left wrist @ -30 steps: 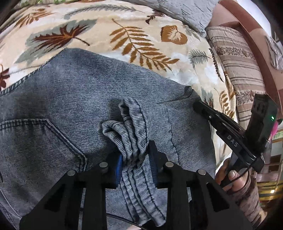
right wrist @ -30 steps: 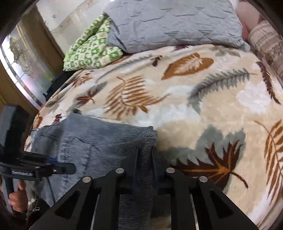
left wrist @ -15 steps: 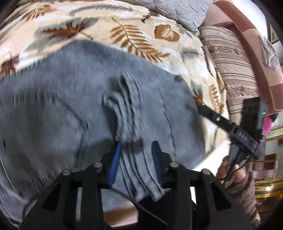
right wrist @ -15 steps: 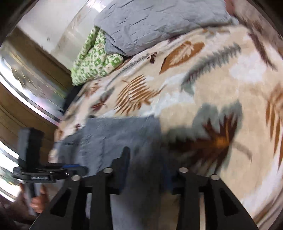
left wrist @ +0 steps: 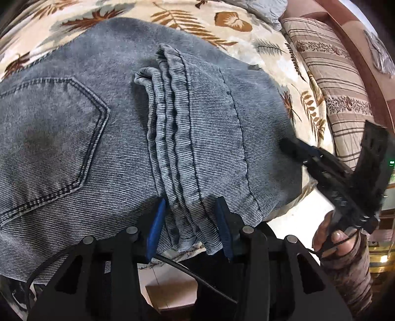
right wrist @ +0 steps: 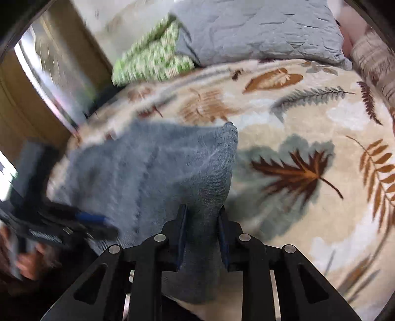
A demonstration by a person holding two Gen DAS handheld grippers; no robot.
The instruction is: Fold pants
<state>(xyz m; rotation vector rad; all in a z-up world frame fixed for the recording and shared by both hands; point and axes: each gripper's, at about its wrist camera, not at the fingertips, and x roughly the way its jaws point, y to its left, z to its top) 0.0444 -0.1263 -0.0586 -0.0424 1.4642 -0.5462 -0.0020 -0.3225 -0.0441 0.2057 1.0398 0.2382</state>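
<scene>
Grey-blue denim pants (left wrist: 103, 128) lie folded on a leaf-patterned bedspread (left wrist: 197, 22), back pocket up at the left. A bunched stack of hem layers (left wrist: 172, 138) runs down the middle. My left gripper (left wrist: 190, 222) is open, its blue pads on either side of the stack's near end. My right gripper (right wrist: 201, 229) is open around the right edge of the pants (right wrist: 172, 172) near the bed's edge. It also shows at the right of the left wrist view (left wrist: 296, 150).
A grey quilted pillow (right wrist: 259, 32) and a green patterned cloth (right wrist: 153, 59) lie at the head of the bed. A striped pillow (left wrist: 333, 81) lies along the right side. The floor (left wrist: 172, 291) shows below the bed's near edge.
Both grippers have opened and let go of the denim they were pinching. Both have drawn back toward the near edge of the bed. The hem stack now lies flatter on the pants.
</scene>
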